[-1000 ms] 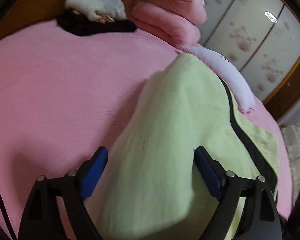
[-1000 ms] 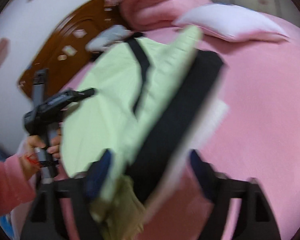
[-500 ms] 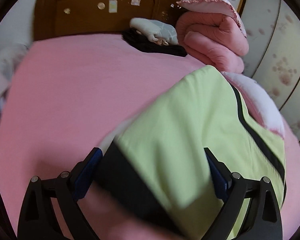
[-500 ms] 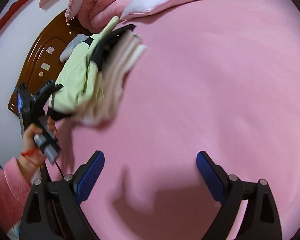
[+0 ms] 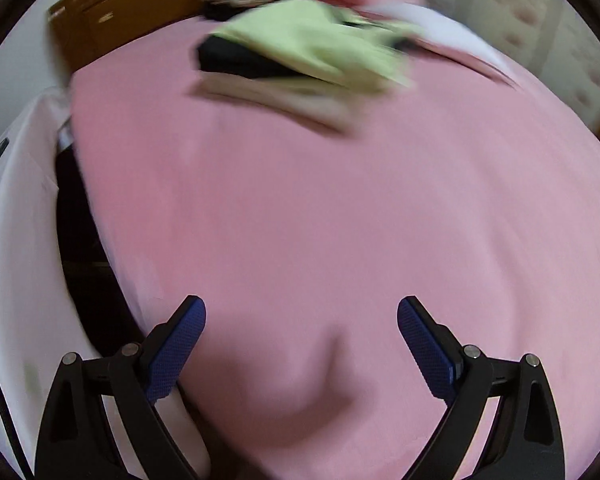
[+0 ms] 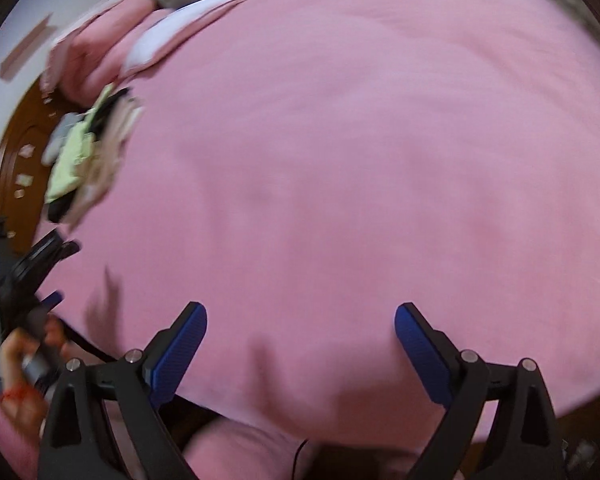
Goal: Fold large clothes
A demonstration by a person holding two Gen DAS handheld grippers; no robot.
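Half a second ago our left gripper [image 5: 301, 338] was still at the green garment [image 5: 312, 46]; now both grippers gape wide and hold nothing, so we judge this fold done and set aside. The one pink bed [image 5: 340, 220] fills both views. Against its headboard [image 5: 112, 20] we count one rolled pink quilt [image 6: 96, 44] and one white pillow [image 6: 160, 38]. The garment lies folded near the headboard, seemingly atop a beige piece, though blur hides the layers. Our right gripper [image 6: 301, 340] hovers at the foot end, far from the headboard.
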